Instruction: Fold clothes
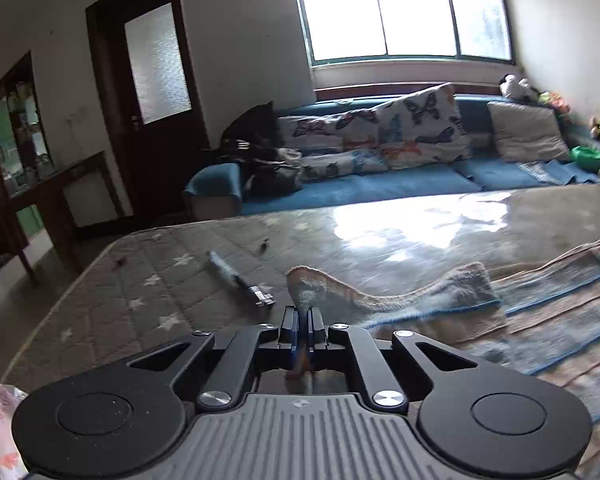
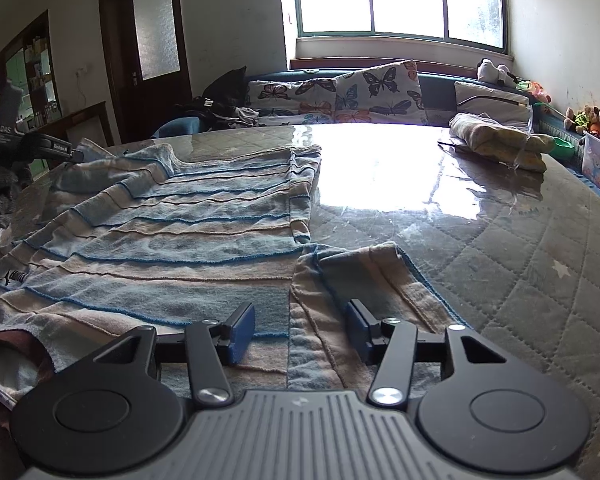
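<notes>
Striped blue-and-beige knit shirt (image 2: 172, 240) lies spread over the glossy quilted star-print mattress (image 2: 520, 248), filling the lower left of the right wrist view. The right gripper (image 2: 300, 332) hovers low at the shirt's near edge, jaws apart, the side seam between them with neither pad pressing. In the left wrist view, the left gripper (image 1: 302, 328) has its jaws clamped on a raised corner of the shirt (image 1: 420, 300), cloth trailing off to the right. Bare mattress (image 1: 140, 280) stretches left. A small grey tool (image 1: 236, 276) lies just ahead.
</notes>
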### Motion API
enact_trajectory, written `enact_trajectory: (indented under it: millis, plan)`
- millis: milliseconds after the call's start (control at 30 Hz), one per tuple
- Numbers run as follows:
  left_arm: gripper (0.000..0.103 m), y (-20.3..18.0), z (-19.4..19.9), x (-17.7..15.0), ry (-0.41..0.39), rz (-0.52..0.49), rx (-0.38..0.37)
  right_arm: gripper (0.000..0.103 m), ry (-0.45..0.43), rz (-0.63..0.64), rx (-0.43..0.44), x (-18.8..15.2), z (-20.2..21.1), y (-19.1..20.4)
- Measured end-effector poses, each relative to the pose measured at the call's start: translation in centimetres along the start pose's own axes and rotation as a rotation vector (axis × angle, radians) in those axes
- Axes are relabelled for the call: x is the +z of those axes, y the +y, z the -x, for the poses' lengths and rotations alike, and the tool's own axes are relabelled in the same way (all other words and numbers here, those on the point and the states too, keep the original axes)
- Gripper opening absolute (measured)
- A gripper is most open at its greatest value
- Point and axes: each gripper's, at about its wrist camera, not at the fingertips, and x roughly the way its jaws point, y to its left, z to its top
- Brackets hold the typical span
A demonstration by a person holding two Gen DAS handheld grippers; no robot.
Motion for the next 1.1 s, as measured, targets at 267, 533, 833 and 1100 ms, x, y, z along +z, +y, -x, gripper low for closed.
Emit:
enact_trajectory:
  millis: [267,533,833,1100]
  plan:
    - [0.005,1.2,-3.9,-1.9,0.092,-0.034,0.124,0.061,0.008,0.021,0.004,0.1,-0.1,0.5]
    - [0.007,2.9,-2.4,-1.1,0.112,0.075,0.035,0.063,0.009,0.02,0.008,0.1,0.0,0.4]
    - [0.029,-0.7,-0.3,-2.6,0.157,0.039,-0.267,0.067,0.011,0.024,0.011,0.1,0.0,0.6]
    - [0.04,1.6,-2.9,-2.2,0.126,0.041,-0.179,0.07,0.014,0.031,0.014,0.0,-0.2,0.7]
